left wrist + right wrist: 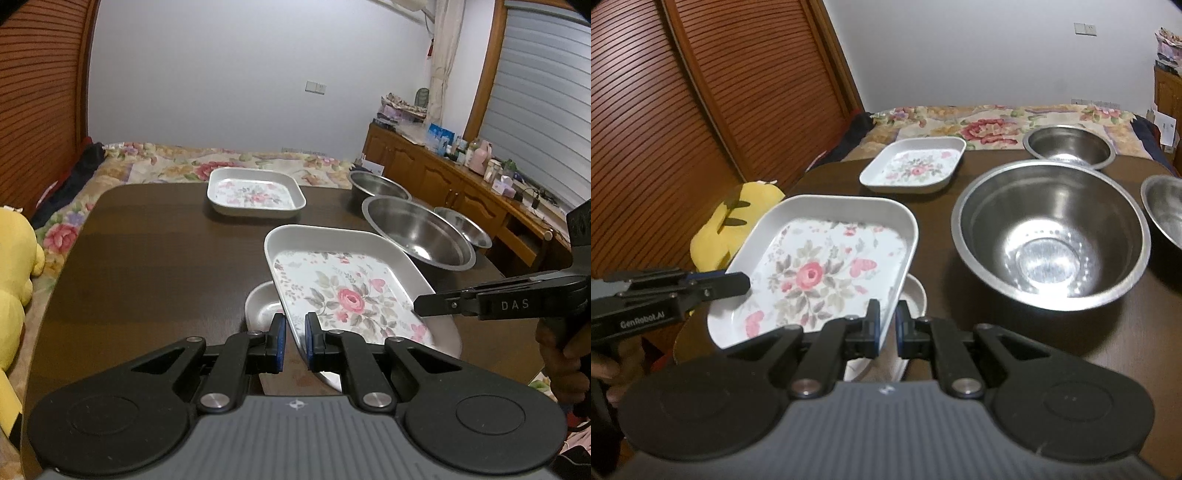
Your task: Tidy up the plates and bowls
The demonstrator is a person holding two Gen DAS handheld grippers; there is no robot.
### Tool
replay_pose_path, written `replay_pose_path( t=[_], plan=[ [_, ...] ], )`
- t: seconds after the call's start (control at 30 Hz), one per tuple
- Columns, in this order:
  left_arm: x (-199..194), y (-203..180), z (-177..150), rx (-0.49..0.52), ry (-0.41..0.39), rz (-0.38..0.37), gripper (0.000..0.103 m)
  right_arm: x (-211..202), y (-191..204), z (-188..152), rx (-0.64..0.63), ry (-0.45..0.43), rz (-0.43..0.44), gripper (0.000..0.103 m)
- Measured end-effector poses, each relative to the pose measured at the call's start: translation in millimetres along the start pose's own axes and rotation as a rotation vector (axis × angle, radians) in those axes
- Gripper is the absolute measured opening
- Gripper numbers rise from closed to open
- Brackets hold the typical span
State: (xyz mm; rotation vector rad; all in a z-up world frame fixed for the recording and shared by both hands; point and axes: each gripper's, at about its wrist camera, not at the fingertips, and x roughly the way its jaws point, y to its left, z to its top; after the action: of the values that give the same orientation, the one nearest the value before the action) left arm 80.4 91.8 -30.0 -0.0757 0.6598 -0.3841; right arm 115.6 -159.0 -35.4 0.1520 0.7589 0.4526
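A large white square plate with a rose pattern (pixel 351 295) (pixel 812 273) hangs tilted just above the dark table (pixel 147 258). My left gripper (pixel 294 325) is shut on its left rim, and my right gripper (pixel 888 314) is shut on its right rim. Each gripper shows in the other's view, the left gripper (pixel 742 284) and the right gripper (pixel 421 304). Under the held plate lies another white plate (pixel 260 306) (pixel 916 295), mostly hidden. A smaller floral plate (pixel 255 194) (pixel 912 170) sits at the far side.
Three steel bowls stand to the right: a large bowl (pixel 1049 240), a far bowl (pixel 1067 146) and a right bowl (pixel 1163 210) cut by the frame. A yellow plush toy (pixel 14 258) and a floral bed (pixel 177 166) lie beyond the table's edges. A wooden cabinet (pixel 443 177) lines the right wall.
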Motion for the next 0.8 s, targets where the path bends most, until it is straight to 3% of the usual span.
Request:
replay_pose_path(
  t=[0.47,0.8],
  plan=[
    [7,0,-9,0.004,0.023,0.029,0.012,4,-1,-15,0.013,0.004,-0.008,0.010],
    [14,-7,-14,0.021,0.040,0.047,0.012,6,5,-21,-0.011,-0.043,-0.042,0.010]
  ],
)
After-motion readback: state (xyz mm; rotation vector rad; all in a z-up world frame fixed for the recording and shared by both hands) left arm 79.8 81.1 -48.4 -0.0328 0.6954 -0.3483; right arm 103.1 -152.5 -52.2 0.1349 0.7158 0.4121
